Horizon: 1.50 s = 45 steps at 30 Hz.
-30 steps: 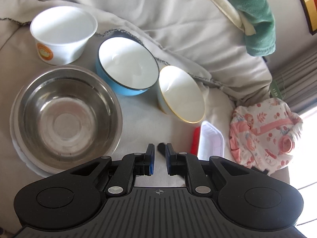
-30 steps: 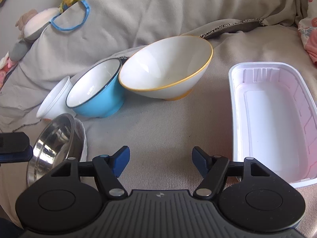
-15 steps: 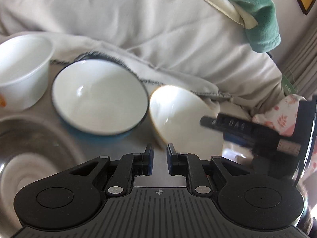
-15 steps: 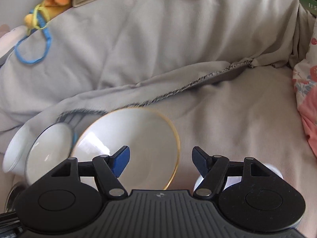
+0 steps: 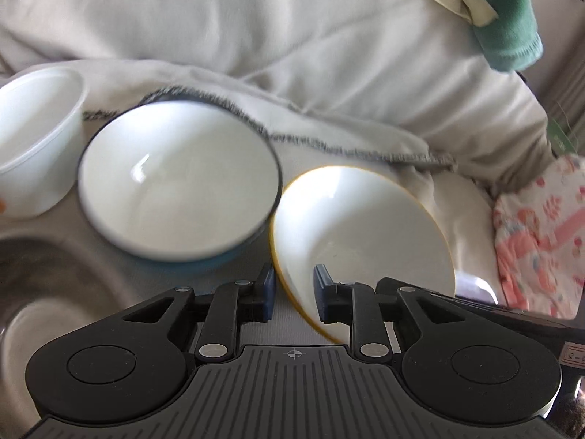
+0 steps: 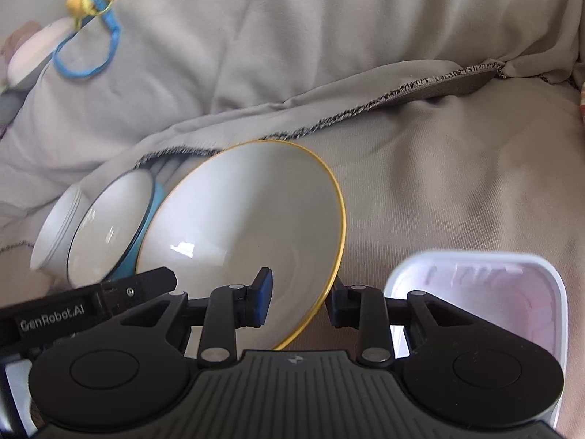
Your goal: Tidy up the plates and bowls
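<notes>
A white bowl with a yellow rim (image 5: 365,226) (image 6: 248,219) lies tilted on the grey blanket, leaning against a blue bowl with a white inside (image 5: 175,183) (image 6: 109,230). My left gripper (image 5: 294,292) straddles the tilted bowl's near left rim. Its jaws are opening, and the pads stand clear of the rim. My right gripper (image 6: 300,292) is closing on the same bowl's right wall, one finger inside and the other against the outside. A white plastic tub (image 5: 33,139) (image 6: 55,234) stands behind the blue bowl. A steel bowl (image 5: 47,285) is at the near left.
A white plastic tray (image 6: 493,292) lies just right of my right gripper. A pink patterned cloth (image 5: 541,226) is at the right, and a green towel (image 5: 504,18) hangs over the cushion behind. A blue ring toy (image 6: 87,47) sits far back left.
Both grippers moved in on the yellow-rimmed bowl. My left gripper's jaws parted around its rim. My right gripper's jaws went from wide apart to narrow on the bowl's wall.
</notes>
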### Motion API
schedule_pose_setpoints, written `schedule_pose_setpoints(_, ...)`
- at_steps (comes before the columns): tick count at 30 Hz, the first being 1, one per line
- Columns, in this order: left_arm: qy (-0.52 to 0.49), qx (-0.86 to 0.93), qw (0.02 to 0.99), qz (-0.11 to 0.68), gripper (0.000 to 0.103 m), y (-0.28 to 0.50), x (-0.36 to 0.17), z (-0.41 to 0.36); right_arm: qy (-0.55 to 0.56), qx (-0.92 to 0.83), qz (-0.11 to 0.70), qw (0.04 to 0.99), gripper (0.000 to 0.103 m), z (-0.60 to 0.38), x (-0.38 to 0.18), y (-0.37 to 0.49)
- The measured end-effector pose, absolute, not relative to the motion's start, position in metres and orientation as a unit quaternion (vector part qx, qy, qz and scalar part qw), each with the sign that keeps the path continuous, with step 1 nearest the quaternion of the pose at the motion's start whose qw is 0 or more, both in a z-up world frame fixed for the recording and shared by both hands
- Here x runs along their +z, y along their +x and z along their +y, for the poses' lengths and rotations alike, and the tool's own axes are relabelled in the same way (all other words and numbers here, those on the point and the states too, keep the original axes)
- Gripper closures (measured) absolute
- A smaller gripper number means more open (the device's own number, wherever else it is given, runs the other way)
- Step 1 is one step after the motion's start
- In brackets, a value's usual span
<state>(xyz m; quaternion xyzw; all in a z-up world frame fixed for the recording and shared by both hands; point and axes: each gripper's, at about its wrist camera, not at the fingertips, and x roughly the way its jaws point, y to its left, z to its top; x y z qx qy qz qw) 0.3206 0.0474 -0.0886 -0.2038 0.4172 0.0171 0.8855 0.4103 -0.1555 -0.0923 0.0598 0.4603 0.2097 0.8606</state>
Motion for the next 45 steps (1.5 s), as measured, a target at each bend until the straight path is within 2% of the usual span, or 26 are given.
schedule_pose_setpoints(5,-0.169,0.011,0.870,0.463,0.077,0.260,-0.076,0.042,0.012,0.240,0.464,0.852,0.073,-0.152,-0.087,0.357)
schedule_pose_setpoints(8,-0.185,0.011,0.858,0.478,0.078,0.244,-0.085,0.053,0.002,0.271,0.469,0.841,0.072,-0.151,-0.087,0.334)
schedule_pose_setpoints(11,-0.205,0.014,0.860,0.467,0.080,0.248,-0.091,0.063,0.017,0.278,0.468,0.839,0.070,-0.152,-0.086,0.332)
schedule_pose_setpoints(16,-0.151,0.039,0.884,0.440,0.080,0.266,-0.083,0.050,0.053,0.257,0.455,0.851,0.070,-0.164,-0.091,0.346)
schedule_pose_setpoints(17,-0.146,0.041,0.884,0.442,0.077,0.271,-0.083,0.048,0.057,0.259,0.461,0.847,0.070,-0.164,-0.094,0.349)
schedule_pose_setpoints(23,-0.111,0.057,0.879,0.459,0.078,0.280,-0.086,0.036,0.057,0.279,0.482,0.829,0.069,-0.157,-0.106,0.356)
schedule_pose_setpoints(26,-0.097,0.060,0.875,0.471,0.077,0.274,-0.085,0.033,0.053,0.289,0.487,0.822,0.065,-0.155,-0.103,0.352)
schedule_pose_setpoints(33,-0.096,0.058,0.858,0.502,0.078,0.254,-0.082,0.032,0.030,0.311,0.484,0.817,0.064,-0.152,-0.094,0.337)
schedule_pose_setpoints(40,-0.142,0.051,0.869,0.471,0.078,0.220,-0.056,0.034,0.046,0.320,0.464,0.825,0.064,-0.167,-0.084,0.332)
schedule_pose_setpoints(45,-0.128,0.046,0.892,0.431,0.078,0.189,-0.017,0.025,0.089,0.312,0.425,0.845,0.064,-0.198,-0.068,0.331)
